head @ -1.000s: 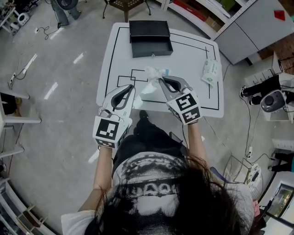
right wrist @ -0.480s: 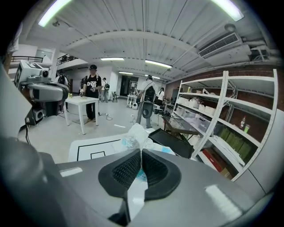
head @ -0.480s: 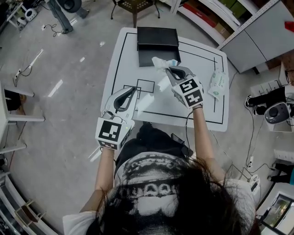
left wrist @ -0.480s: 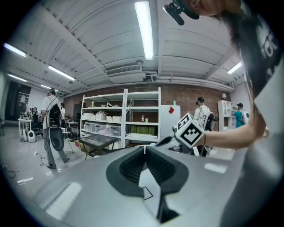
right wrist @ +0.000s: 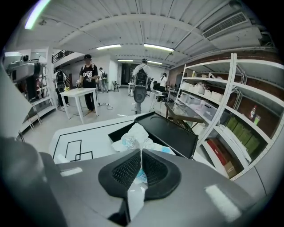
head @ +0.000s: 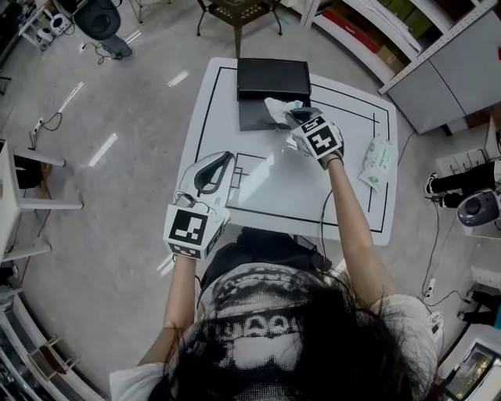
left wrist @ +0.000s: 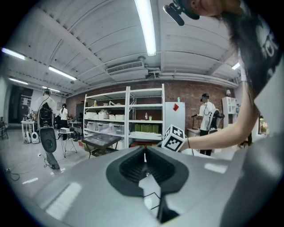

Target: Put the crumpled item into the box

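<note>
My right gripper (head: 298,117) is shut on the crumpled item (head: 279,110), a white and pale blue plastic wrapper. It hangs over the open black box (head: 270,88) at the table's far edge. In the right gripper view the wrapper (right wrist: 133,138) sticks out past the closed jaws, with the box (right wrist: 164,131) right behind it. My left gripper (head: 222,164) hovers over the near left of the white table (head: 274,188), shut with nothing in it. In the left gripper view its jaws (left wrist: 145,156) meet and the right gripper's marker cube (left wrist: 174,138) shows beyond.
A pale green wipes packet (head: 378,160) lies near the table's right edge. Black outlines (head: 249,168) are taped on the tabletop. A chair (head: 239,11) stands behind the table. Shelving (left wrist: 126,117) and people fill the room's background.
My right gripper has carried the wrapper away from the table's middle toward the far edge, up to the black box. The left gripper has stayed about where it was.
</note>
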